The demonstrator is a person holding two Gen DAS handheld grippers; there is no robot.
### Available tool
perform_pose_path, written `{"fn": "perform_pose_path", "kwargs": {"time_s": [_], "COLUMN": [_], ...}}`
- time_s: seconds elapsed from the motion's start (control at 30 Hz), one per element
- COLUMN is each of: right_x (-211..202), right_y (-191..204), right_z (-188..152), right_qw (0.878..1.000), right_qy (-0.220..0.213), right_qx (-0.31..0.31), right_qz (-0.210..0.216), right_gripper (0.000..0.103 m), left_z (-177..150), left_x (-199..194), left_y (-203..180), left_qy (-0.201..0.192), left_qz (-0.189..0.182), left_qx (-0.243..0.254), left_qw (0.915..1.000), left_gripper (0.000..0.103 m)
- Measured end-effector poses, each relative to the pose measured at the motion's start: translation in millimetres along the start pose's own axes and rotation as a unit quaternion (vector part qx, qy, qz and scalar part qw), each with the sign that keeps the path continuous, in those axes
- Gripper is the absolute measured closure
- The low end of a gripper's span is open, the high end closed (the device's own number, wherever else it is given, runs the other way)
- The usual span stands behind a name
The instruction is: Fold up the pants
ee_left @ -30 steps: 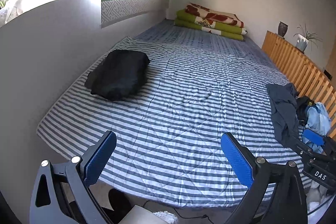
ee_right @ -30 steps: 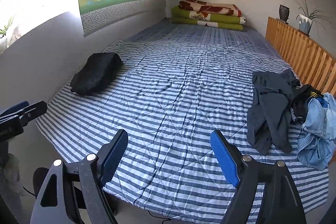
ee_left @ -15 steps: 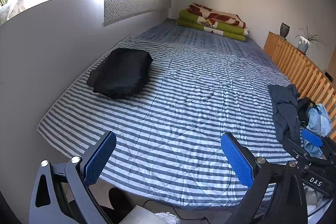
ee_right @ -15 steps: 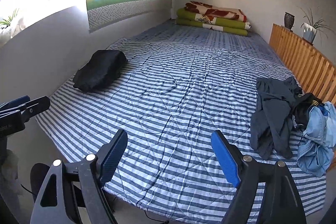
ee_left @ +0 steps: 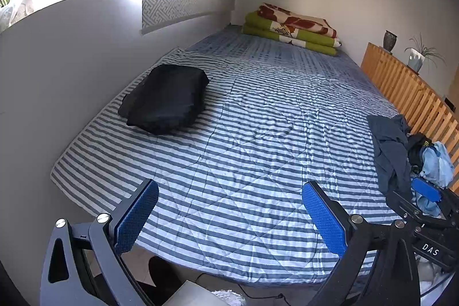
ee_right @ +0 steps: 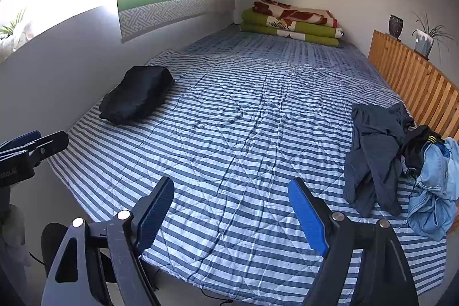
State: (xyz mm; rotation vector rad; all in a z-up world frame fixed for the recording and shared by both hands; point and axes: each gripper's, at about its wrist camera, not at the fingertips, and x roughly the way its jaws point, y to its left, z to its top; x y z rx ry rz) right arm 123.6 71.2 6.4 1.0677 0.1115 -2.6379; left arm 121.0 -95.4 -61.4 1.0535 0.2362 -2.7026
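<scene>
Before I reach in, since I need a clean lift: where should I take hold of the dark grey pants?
Probably the near, lower end of the dark grey pants, coming from the open striped quilt on their left. That edge hangs free, while their right side is tangled with the light blue denim.

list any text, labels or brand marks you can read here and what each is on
"DAS": white letters on the black body of the right gripper, seen from the left wrist view.
Pale lettering on the left gripper body in the right wrist view: too blurred to read.
No other text visible.
</scene>
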Motion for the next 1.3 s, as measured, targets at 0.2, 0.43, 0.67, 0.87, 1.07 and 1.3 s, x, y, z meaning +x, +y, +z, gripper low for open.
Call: {"fn": "perform_pose_path", "kwargs": {"time_s": [0.2,0.43,0.67,0.87,1.07,1.3], "right_x": [2.5,5.6,9.9,12.6,14.8,23.3], "right_y": [-2.1,-5.2,-6.9,-7.4,-7.4,-8.0], "right_z": [-0.5,-1.1,-0.4,-1.0,-0.6,-0.2], "right_qw": [1.0,1.0,1.0,1.0,1.0,1.0], "right_qy": [0.004,0.006,0.01,0.013,0.014,0.02], "right_qx": [0.002,0.006,0.009,0.009,0.008,0.01], "right_qz": [0.0,-0.003,-0.003,-0.002,-0.002,-0.003], "right_gripper": [0.025,0.025,0.024,0.024,0.024,0.024], "left_z": [0.6,1.2,3.4,3.2,3.8,3.3], "left_x": [3.0,8.1,14.0,17.0,19.6,27.7], "left_y": [-1.3,-2.6,-4.2,-2.3,-0.4,-1.3], "left_qy": [0.0,0.003,0.006,0.007,0.006,0.007], "left_qz": [0.001,0.0,0.001,0.001,0.002,0.004], "left_qx": [0.002,0.004,0.004,0.004,0.003,0.005], "left_qw": [1.0,1.0,1.0,1.0,1.0,1.0], "left_gripper": [0.001,0.001,0.001,0.001,0.001,0.001]}}
